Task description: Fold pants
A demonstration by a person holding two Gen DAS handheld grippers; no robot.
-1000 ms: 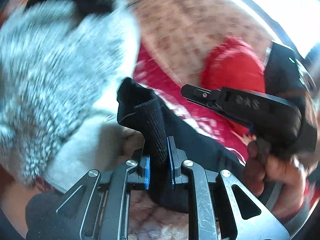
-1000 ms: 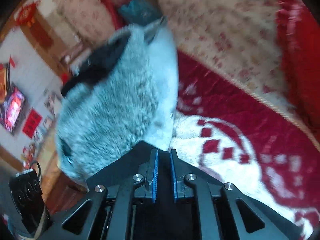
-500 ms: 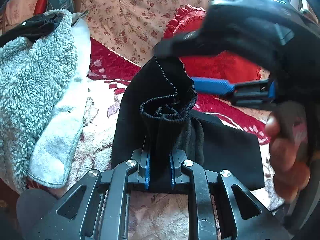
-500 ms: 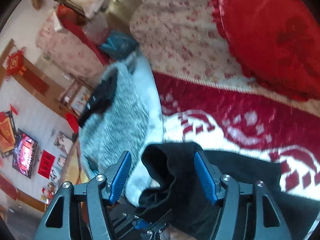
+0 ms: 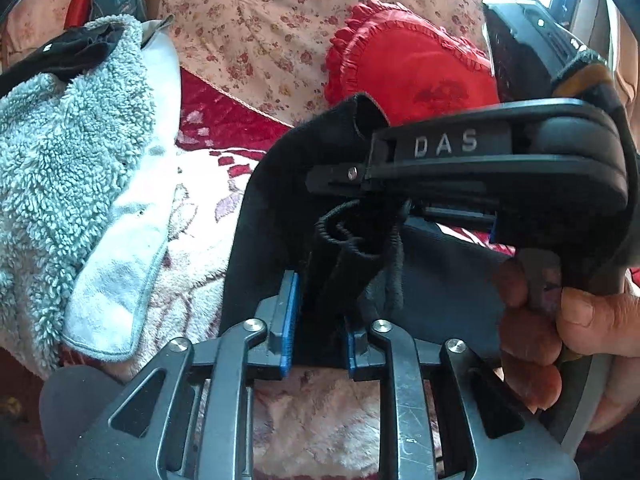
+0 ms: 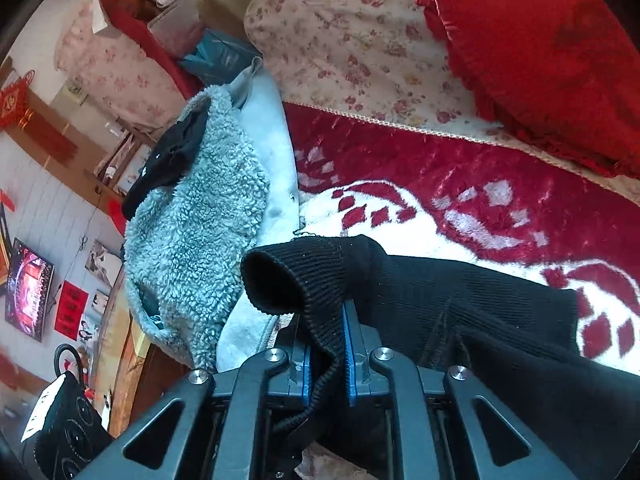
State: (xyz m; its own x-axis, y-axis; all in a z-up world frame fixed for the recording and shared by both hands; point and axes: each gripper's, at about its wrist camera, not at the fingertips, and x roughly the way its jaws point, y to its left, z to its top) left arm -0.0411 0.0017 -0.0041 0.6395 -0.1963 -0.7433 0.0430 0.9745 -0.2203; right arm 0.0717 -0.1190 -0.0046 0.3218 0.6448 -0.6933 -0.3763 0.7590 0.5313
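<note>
The black knit pants lie on a red and white plush blanket, with one end lifted. My left gripper has its blue pads around a bunched fold of the pants, the jaws slightly parted. The right gripper, marked DAS, reaches in from the right just above it and clamps the ribbed cuff. In the right wrist view my right gripper is shut on the ribbed cuff of the pants, which trail off to the right.
A grey fleece garment with a black item on top lies at the left. A red heart cushion leans on a floral sofa back. A room with a television shows at far left.
The right gripper was open half a second ago and has closed on the pants cuff beside my left gripper. My left jaws have widened a little. Both views have steadied.
</note>
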